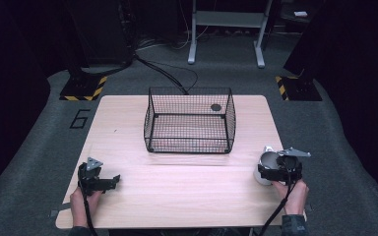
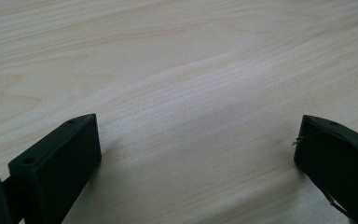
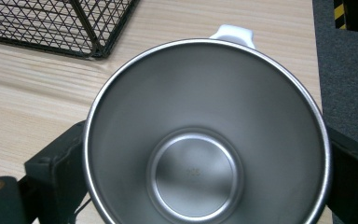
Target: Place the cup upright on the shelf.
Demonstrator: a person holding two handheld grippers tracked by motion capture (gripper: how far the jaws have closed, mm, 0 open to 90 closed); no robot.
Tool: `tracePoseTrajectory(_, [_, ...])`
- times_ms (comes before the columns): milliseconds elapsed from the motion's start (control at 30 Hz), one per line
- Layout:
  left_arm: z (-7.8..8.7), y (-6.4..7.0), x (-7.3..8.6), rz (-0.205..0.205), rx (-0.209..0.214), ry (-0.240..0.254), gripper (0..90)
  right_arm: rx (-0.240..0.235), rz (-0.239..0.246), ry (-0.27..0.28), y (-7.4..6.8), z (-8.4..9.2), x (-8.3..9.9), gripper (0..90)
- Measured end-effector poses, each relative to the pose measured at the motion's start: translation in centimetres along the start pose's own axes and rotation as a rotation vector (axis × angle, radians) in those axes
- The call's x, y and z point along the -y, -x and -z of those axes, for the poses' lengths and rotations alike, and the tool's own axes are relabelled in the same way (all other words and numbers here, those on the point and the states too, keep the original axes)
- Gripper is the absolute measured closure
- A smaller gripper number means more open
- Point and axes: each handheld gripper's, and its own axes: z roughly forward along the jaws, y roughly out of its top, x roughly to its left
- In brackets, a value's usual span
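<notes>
Item: steel mug [image 3: 205, 140], standing upright near the right edge of the counter [image 1: 187, 191], toward its near right corner, well apart from the wire basket [image 1: 189, 125] at the counter's middle rear. Appearance: round, tapering from a wide rolled rim to a smaller flat base; brushed metal interior, empty and clean, with a faint stamped mark on the bottom; white outer wall and a white handle [image 3: 233, 33] on the side facing away from the person. Handling, as judged: light and rigid, not fragile, but the smooth wall is likely slippery and the taper may let it slide downward in a loose pinch; best held across the body just under the rim, or by the handle. Right hand-held gripper [image 1: 279, 169]: jaws set on either side of the mug's wall, apparently in contact with it, so the mug appears gripped. Left hand-held gripper [image 1: 98, 181]: near the left edge of the counter toward the near left corner, jaws spread wide over bare wood, holding nothing. Basket: black mesh, open-topped, with a small dark disc [image 1: 216, 107] at its rear right.
</notes>
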Motion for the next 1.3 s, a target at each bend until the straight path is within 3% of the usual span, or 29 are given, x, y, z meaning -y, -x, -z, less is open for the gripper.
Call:
tracePoseTrajectory(800, [0.0,0.0,0.0,0.000,0.000,0.000,0.5,0.017,0.043,0.010,0.2,0.5,0.3,6.1])
tracePoseTrajectory(1067, [0.0,0.0,0.0,0.000,0.000,0.000,0.5,-0.002,0.047,0.015,-0.3,1.0,-0.1,6.1])
tracePoseTrajectory(1300, [0.0,0.0,0.0,0.000,0.000,0.000,0.5,-0.022,0.082,0.015,-1.0,1.4,-0.5,6.1])
